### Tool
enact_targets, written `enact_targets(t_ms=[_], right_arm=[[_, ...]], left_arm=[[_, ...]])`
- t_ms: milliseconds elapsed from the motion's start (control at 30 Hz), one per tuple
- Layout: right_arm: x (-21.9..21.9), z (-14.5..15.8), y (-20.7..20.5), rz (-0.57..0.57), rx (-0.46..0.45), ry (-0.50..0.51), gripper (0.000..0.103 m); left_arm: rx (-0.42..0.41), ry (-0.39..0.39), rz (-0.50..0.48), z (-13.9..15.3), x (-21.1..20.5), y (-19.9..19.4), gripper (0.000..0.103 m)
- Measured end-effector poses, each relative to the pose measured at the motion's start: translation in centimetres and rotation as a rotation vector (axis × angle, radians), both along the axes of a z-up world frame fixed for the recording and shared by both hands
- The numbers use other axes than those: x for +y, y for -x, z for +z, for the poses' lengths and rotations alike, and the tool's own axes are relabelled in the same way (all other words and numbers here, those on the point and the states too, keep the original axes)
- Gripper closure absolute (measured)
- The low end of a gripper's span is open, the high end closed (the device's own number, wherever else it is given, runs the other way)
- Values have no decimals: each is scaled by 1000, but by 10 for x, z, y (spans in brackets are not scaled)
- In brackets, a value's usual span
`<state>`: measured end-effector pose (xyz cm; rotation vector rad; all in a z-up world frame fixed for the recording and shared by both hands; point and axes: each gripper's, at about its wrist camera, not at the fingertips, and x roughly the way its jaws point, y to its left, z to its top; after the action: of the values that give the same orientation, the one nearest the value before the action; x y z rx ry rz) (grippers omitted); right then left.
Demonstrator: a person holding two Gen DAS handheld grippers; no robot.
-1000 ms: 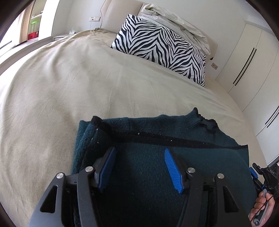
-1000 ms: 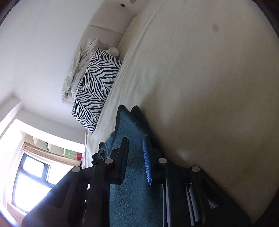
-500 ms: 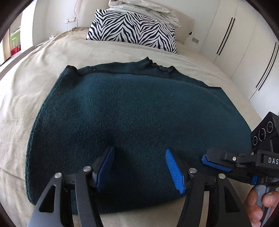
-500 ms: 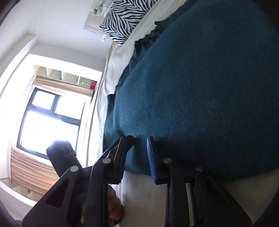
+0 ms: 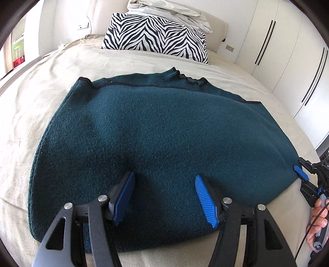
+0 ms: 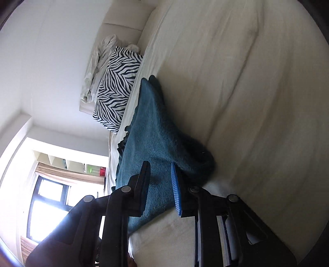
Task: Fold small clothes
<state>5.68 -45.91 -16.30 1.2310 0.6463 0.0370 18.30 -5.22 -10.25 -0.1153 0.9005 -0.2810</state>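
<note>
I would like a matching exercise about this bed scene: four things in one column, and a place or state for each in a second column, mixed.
Things:
1. sweater
2. zebra pillow
3. left gripper
4. crumpled white bedding

Places or states:
A. piled on top of the pillow
B. open, above the near hem
C. spread flat on the beige sheet
D. propped at the headboard

Pairs: 1-C, 2-D, 3-B, 4-A

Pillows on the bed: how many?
1. A zebra-print pillow stands at the head of the bed, beyond the green sweater. Crumpled pale bedding lies on top of it and could hide another.
</note>
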Motion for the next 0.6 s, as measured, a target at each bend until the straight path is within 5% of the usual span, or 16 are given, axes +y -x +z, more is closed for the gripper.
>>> enact_targets(t_ms=[133, 200, 267, 433, 600], right_arm=[[-23, 15, 35, -112, 27, 66, 80], [-31, 20, 53, -173, 28, 65, 59], [-43, 28, 76, -195, 18, 56, 57], [-30, 39, 80, -147, 12, 20, 53], [16, 36, 52, -42, 23, -23, 53]], left_arm=[[-2, 4, 0, 0, 1, 0, 39], [-3, 5, -1, 1, 1, 0, 39], [-2, 5, 0, 1, 1, 0, 39], [1, 19, 2, 5, 4, 1, 39], [18, 118, 49, 28, 11, 3, 38]])
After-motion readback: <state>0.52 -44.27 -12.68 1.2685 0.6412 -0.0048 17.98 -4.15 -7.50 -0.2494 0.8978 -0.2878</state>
